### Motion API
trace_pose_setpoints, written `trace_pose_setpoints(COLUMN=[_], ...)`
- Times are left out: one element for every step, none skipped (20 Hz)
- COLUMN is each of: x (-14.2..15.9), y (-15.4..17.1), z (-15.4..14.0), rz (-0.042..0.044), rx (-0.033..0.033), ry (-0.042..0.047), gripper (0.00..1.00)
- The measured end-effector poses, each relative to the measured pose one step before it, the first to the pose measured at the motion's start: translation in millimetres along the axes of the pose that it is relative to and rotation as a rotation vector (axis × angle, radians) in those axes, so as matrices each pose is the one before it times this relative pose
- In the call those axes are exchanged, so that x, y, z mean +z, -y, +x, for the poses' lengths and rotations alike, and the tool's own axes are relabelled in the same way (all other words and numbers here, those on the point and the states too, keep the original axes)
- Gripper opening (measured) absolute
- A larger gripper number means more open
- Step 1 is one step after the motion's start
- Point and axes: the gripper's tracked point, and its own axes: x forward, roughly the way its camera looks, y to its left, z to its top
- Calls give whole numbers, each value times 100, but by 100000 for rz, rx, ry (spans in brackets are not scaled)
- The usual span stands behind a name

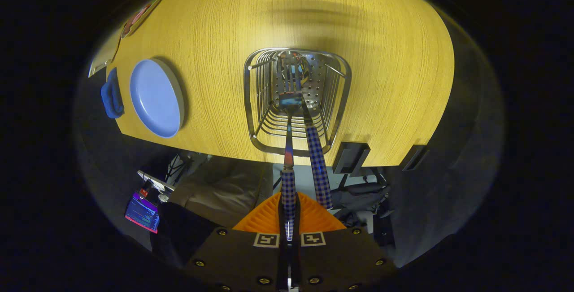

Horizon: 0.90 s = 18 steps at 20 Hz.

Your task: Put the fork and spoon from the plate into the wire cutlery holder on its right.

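I look down into the wire cutlery holder (255,103), which stands on the wooden table right of the blue plate (157,99). My gripper (288,202) hovers above it, shut on the checkered handle of the fork (288,148). The fork hangs head-down inside the holder, and its tines show near the perforated bottom. The spoon (317,162), with a matching checkered handle, leans in the holder just right of the fork; its handle sticks out over the near rim. Its bowl is hard to make out among the reflections. Nothing lies on the plate.
A blue cloth-like thing (112,94) lies beside the plate on its far side from the holder. The table's edge (215,150) runs just under the holder, with two dark brackets (350,157) beneath. Below the table are a lit screen (142,213) and bags.
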Motion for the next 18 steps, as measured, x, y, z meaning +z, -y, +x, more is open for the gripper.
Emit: trace_pose_setpoints(x=[40, 114, 253, 317, 268, 422, 292, 41, 49, 146, 18, -103, -53, 3, -96, 29, 56, 1], y=[-98, -142, 75, 130, 37, 211, 141, -82, 77, -161, -17, 70, -174, -66, 114, 91, 55, -61], z=[-89, -87, -87, -135, -118, -410, -63, -101, -95, -457, -148, 117, 525, -171, -100, -284, -168, -195], rz=[-315, -243, -545, -183, 321, 85, 70, -546, -337, 297, -296, -442, -104, 13, -119, -213, 219, 304], rx=[-74, -225, -592, -483, -379, -1253, -579, -541, -411, 271, -246, -299, 1052, 294, -274, -137, 56, 244], ry=[-944, -995, -463, -163, 417, 823, 384, 993, 211, 296, 34, -82, 614, -119, -172, 367, 761, 1125], gripper=[3, 3, 3, 8, 8, 8, 8, 9, 13, 13, 13, 13, 13, 19, 20, 20, 20, 20])
